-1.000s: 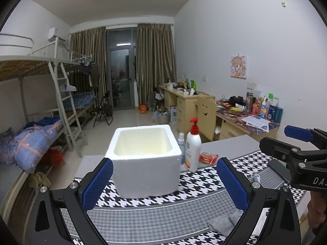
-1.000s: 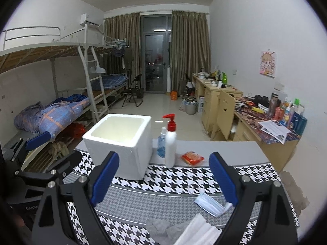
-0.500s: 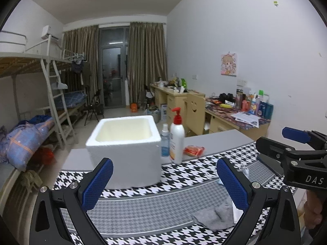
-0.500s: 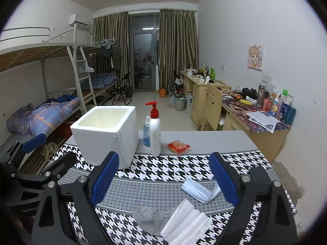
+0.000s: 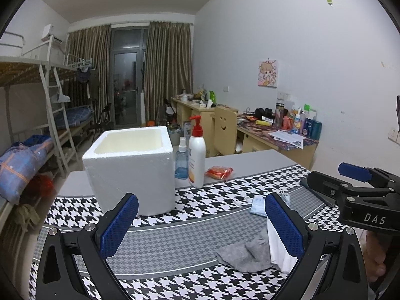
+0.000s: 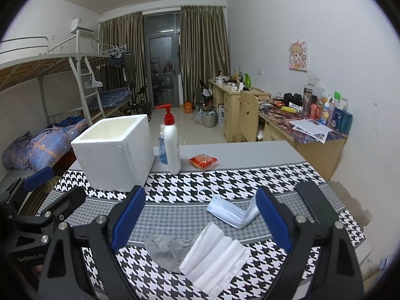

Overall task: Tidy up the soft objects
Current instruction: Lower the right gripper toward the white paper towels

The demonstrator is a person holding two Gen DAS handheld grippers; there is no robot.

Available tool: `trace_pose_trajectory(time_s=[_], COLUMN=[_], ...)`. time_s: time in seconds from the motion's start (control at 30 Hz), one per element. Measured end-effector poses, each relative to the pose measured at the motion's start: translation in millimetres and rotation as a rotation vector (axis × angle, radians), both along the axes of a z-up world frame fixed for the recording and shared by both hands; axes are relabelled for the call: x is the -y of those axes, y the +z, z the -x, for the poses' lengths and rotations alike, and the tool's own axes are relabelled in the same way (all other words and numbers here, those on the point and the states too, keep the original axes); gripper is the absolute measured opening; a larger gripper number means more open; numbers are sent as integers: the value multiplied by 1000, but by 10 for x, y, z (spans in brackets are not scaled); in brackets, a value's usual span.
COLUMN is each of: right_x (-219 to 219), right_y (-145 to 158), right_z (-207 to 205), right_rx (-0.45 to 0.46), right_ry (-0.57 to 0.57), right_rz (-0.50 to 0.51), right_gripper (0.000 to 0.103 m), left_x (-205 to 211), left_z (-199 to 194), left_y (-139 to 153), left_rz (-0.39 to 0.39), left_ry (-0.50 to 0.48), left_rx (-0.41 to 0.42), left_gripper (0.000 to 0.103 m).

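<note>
A white foam box, open on top, stands on the houndstooth table mat. On the mat near me lie a grey sock, a folded white cloth overlapping it, and a light blue face mask. My left gripper is open and empty, above the mat in front of the box. My right gripper is open and empty, just above the sock, cloth and mask.
A white pump bottle with a red top, a small blue spray bottle and an orange packet stand right of the box. A dark flat object lies at the mat's right. Desks, a bunk bed behind.
Both grippers have dropped lower and drawn back toward the near side of the table; the sock, cloth and mask now show more fully between the right fingers. Jaws stay open.
</note>
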State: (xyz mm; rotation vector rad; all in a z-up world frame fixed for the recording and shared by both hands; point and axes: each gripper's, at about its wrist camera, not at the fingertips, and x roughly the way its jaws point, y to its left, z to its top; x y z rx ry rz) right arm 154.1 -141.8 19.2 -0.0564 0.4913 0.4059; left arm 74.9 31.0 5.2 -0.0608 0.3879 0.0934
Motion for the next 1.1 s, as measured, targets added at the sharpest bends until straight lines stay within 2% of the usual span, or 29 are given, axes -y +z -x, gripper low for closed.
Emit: trace_pose_trajectory(time_s=[0.33,0.53,0.83,0.97,1.1], right_x=[98,149,195,203,245], right_y=[-144,-257,-382,-469,-552], right_z=[37,26,-2,-16,-50], right_rx=[-15,-37,-68,-82,-106], right_ry=[-10,-25,-42,-57,-74], right_rz=[-5,1,9,23,28], right_gripper=[93,93,93,93,93], left_x=[65,122,129,179,189], left_z=[-48,-55,-81,-99,-132], left_y=[-155,-210,-302,-382,-441], left_rz=[15,-14,4,-37,-27], left_ry=[-35,-34,-47,-23,-42], left_rx=[-22,-19,-41,-38,-58], left_gripper=[102,102,102,102,102])
